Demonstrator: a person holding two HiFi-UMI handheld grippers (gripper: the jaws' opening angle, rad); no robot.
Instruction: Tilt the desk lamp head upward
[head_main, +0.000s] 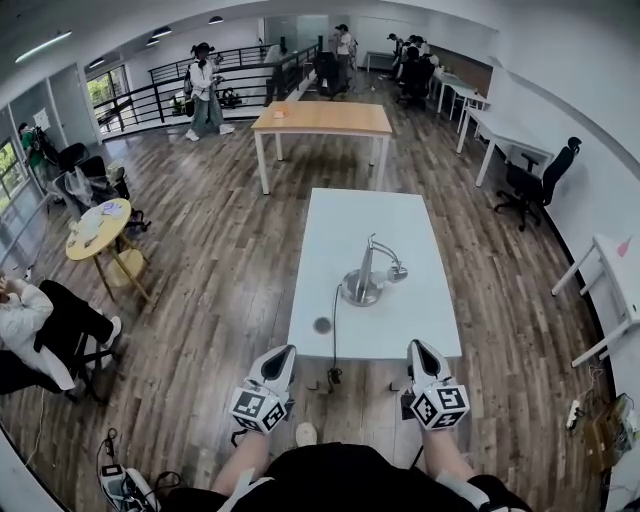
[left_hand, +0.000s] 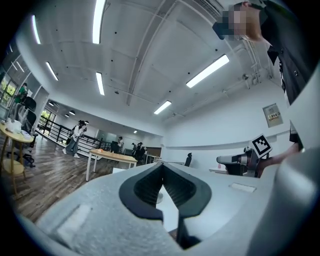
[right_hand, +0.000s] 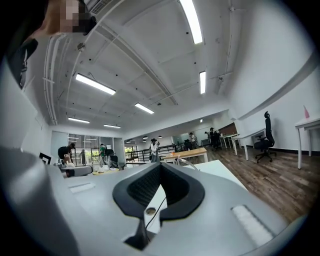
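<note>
Desk lamp (head_main: 368, 272), item entry. Left gripper (head_main: 283, 352): jaws pressed together, nothing between. Right gripper (head_main: 421, 346): jaws likewise together, empty. Both held level by the near edge of the white table (head_main: 340, 215), well apart from the lamp. Lamp stands mid-table, head low to its right, cable (head_main: 334, 330) trailing toward the near edge.

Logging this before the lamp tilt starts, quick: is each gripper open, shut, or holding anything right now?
Left gripper: closed, holding nothing.
Right gripper: closed, holding nothing; the desk lamp stands untouched.
</note>
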